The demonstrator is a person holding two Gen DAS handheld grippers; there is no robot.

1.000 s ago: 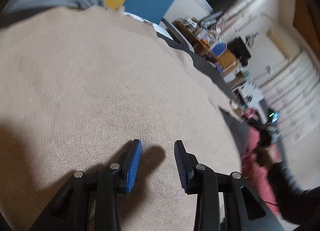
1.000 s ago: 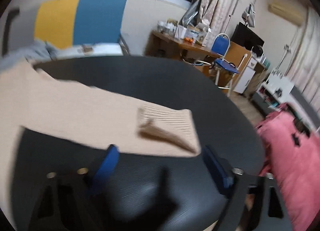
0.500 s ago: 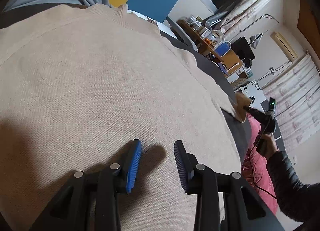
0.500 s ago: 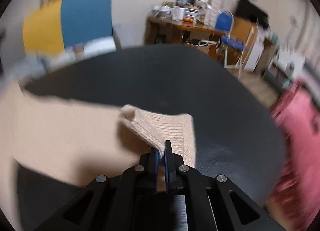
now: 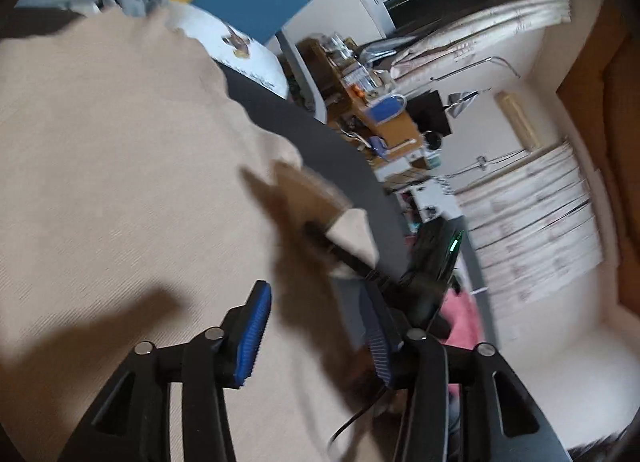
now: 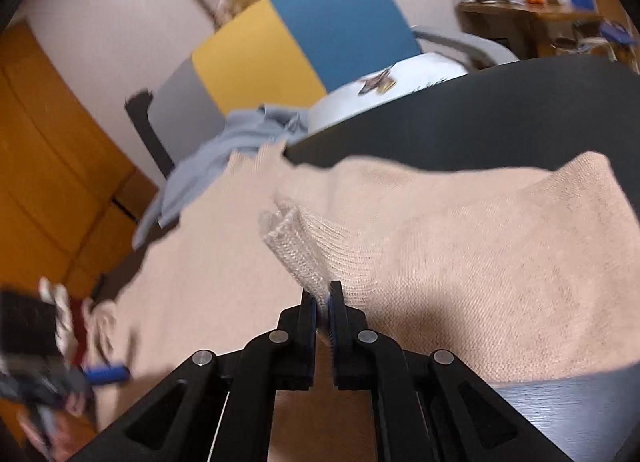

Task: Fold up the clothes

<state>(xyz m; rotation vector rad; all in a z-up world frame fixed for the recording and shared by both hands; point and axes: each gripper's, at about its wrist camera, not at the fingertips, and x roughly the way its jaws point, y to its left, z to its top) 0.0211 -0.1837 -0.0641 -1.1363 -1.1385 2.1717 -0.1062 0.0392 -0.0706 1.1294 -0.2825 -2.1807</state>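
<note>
A beige knit sweater (image 5: 120,161) lies spread on a dark table (image 5: 320,133). My right gripper (image 6: 325,290) is shut on the ribbed cuff (image 6: 296,246) of its sleeve and holds it lifted over the sweater's body (image 6: 460,242). The left wrist view shows the same gripper (image 5: 316,232) coming in from the right with the sleeve draped behind it. My left gripper (image 5: 314,302) hovers just above the sweater near its right edge. Its jaws are opening and nothing is between the blue pads (image 5: 254,330).
A grey garment (image 6: 224,149) lies bunched at the far edge of the table (image 6: 480,109). Behind it stands a chair (image 6: 300,33) with a yellow and blue back and a white cushion (image 6: 384,89). A cluttered wooden desk (image 5: 384,117) is further back, something pink (image 5: 464,314) past the table's right edge.
The right gripper shut on the sleeve cuff and swung it left over the sweater's body. The left gripper rose and shifted toward the sweater's right edge, and its jaws stand wider.
</note>
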